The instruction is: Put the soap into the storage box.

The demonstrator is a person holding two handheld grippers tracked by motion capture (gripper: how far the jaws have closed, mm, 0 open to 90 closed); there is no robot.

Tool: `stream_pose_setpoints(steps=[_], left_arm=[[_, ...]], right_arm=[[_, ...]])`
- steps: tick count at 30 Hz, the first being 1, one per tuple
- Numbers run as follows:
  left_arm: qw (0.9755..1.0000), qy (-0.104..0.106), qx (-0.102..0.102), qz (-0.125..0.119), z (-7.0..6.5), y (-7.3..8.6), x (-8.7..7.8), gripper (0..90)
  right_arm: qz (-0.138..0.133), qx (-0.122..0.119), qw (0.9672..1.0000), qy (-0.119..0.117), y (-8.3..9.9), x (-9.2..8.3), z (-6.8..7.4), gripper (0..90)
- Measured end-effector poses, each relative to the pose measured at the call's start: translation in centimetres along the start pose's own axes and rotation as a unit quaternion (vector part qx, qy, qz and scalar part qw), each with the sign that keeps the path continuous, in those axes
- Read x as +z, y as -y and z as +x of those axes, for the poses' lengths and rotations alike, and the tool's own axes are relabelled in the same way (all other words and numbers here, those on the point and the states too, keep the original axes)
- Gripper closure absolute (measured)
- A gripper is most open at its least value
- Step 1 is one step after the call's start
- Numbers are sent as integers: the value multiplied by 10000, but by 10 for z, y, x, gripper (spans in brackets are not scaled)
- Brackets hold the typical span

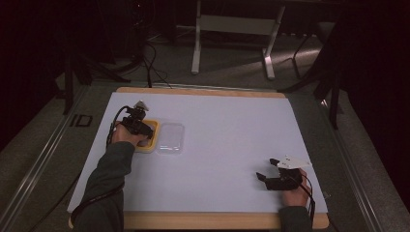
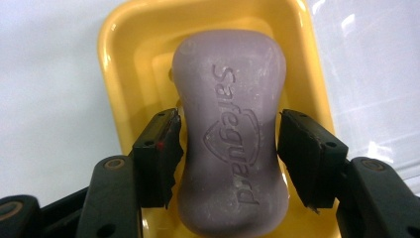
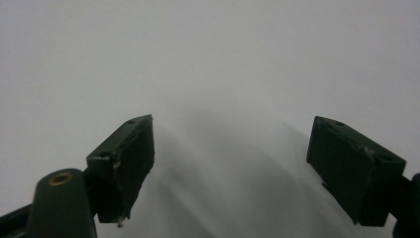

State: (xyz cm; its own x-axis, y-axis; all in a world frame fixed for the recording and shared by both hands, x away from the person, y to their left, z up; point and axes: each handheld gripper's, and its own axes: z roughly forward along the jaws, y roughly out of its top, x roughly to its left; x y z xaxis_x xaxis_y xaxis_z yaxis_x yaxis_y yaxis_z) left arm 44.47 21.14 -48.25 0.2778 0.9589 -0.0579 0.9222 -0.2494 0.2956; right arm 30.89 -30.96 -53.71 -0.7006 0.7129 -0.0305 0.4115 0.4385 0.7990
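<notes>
Across the white table I see a clear lid just beside my yellow dish. My purple soap lies in that dish between my left gripper's parted jaws, right pad apart. My right gripper gapes, holding nothing.

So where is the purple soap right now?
The purple soap lies in the yellow dish at the table's left, between the left gripper's jaws, beside a clear lid.
</notes>
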Motion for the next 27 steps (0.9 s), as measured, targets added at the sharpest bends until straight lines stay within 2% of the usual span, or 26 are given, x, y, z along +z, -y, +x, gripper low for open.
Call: stream_pose_setpoints(steps=[9,12,18,24,27], left_arm=[[9996,-34,218,-172,-5,2,-7,413],[9991,-93,351,-232,-9,3,-9,409],[9983,-90,408,-404,-11,4,-17,397],[9964,-41,632,-562,-15,7,-24,398],[9944,48,813,-670,-18,10,-26,399]], right_arm=[[2,-10,10000,4,0,0,0,182],[3,-6,10000,2,0,0,0,182],[1,-13,10000,4,0,0,0,183],[10,-14,10000,4,0,0,0,182],[7,-14,10000,8,0,0,0,182]])
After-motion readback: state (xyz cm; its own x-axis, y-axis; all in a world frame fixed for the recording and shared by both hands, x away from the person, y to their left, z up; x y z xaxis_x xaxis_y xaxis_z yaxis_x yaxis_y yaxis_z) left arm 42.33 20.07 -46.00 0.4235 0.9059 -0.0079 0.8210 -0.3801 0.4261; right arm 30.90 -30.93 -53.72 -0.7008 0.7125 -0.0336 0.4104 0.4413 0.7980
